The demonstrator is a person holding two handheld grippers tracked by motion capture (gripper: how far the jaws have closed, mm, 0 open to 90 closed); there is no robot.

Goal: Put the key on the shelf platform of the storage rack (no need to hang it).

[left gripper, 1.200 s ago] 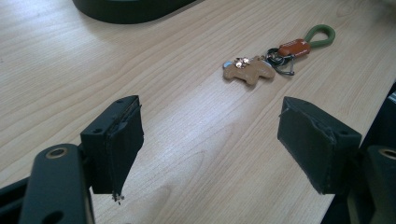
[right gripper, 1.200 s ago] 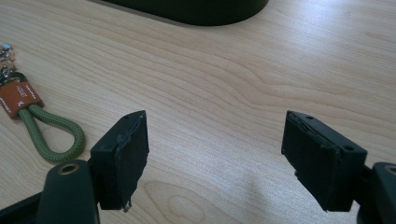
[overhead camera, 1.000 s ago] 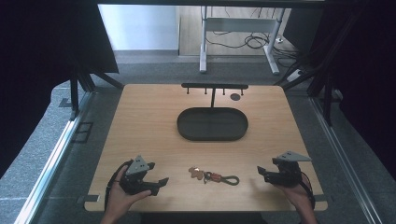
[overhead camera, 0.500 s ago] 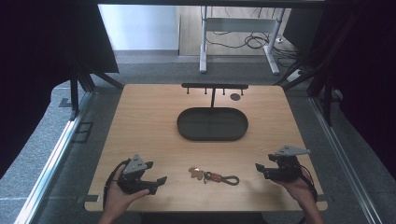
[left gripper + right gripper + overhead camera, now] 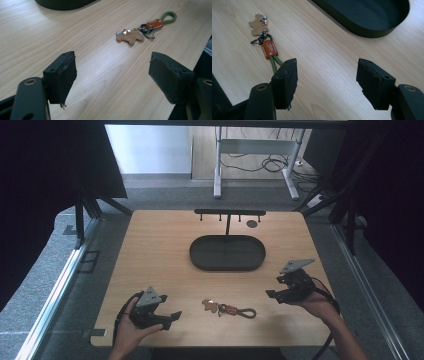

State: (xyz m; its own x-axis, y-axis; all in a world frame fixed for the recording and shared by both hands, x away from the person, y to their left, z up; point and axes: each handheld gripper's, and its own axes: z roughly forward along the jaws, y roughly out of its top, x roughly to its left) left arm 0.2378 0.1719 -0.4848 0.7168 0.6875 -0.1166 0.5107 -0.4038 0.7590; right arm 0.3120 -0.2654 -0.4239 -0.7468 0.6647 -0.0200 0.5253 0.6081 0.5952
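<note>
Lying near the front edge of the light wooden desk (image 5: 150, 245), the keychain with tan animal charm, orange tag and green cord loop (image 5: 229, 309) sits between both tools, untouched; left tool (image 5: 170, 319) and right tool (image 5: 272, 289) gape wide, the black oval tray (image 5: 227, 253) farther back

no text can be read anywhere; the orange tag (image 5: 269, 49) on the keychain carries a line of small printed lettering, seen in the right gripper view, but it is too small and blurred to make out
</note>
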